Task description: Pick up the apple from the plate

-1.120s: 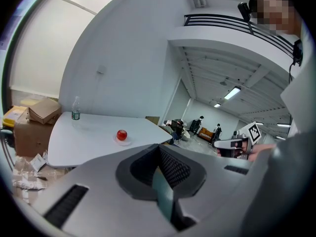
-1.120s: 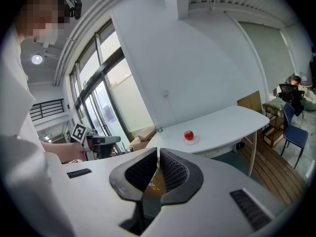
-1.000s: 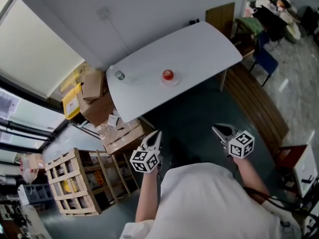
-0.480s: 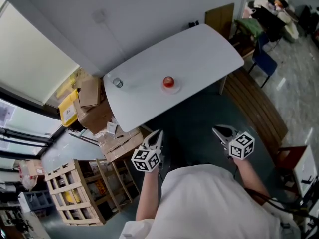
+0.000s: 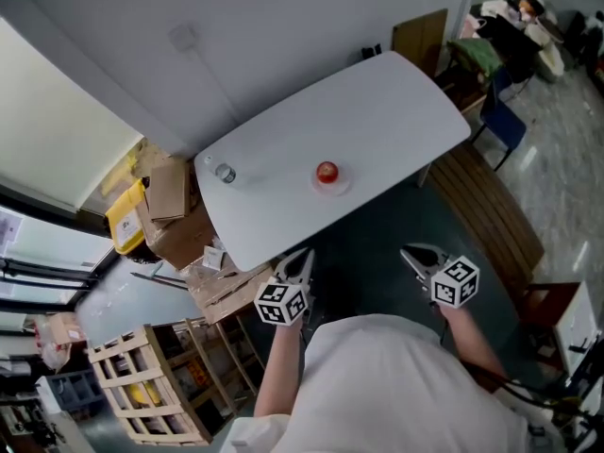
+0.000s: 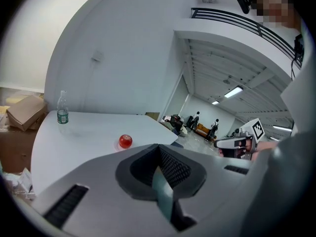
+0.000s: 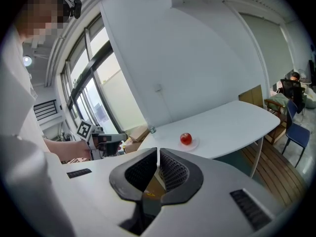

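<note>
**Bench** [image 5: 377, 111]: white top with rounded ends, lying diagonally across the upper centre of the head view against a pale wall.
**Room:** dark floor below the bench. Wooden decking [image 5: 491, 210] at right and a blue chair [image 5: 500, 116] at upper right.
**Cardboard boxes** [image 5: 170, 196]: piled at the bench's left end.
**Wooden crate** [image 5: 142, 385]: slatted, lower left; contents unclear.
**Plate** [image 5: 332, 185]: small and white, mid-bench near the front edge. It holds one red apple [image 5: 327, 170].
**Bottle** [image 5: 225, 173]: clear and upright at the bench's left end, well apart from the plate.
**Left gripper** [image 5: 304, 253], **right gripper** [image 5: 408, 250]: both clenched on nothing, lower centre of the frame, below the bench.
</note>
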### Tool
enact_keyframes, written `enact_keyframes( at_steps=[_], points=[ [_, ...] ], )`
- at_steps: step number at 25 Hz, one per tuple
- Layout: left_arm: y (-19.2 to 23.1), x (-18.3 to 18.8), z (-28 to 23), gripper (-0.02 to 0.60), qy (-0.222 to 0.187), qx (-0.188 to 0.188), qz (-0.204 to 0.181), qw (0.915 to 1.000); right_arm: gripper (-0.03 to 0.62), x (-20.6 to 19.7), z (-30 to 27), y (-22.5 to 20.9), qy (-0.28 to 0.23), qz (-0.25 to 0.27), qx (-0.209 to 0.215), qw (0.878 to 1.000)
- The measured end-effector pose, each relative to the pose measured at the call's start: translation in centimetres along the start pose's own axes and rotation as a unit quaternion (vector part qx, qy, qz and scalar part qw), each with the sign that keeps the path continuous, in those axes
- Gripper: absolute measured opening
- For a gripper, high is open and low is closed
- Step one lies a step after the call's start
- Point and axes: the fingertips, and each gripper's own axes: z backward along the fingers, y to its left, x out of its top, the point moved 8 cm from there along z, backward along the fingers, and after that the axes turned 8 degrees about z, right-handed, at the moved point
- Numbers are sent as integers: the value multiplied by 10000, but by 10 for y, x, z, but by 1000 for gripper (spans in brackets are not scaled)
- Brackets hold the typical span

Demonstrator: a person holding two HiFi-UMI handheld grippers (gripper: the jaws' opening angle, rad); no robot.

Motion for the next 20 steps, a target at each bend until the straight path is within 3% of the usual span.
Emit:
enact_keyframes(
  at_steps=[10,20],
  points=[
    [52,46,-44,2,434,-326,-294,9981,38,28,-61,-15,-45,-265,-391,9989],
    [89,73,-78,2,872,-895,-776,9891,38,49,-114,-17,-57,-385,-673,9970]
  ],
)
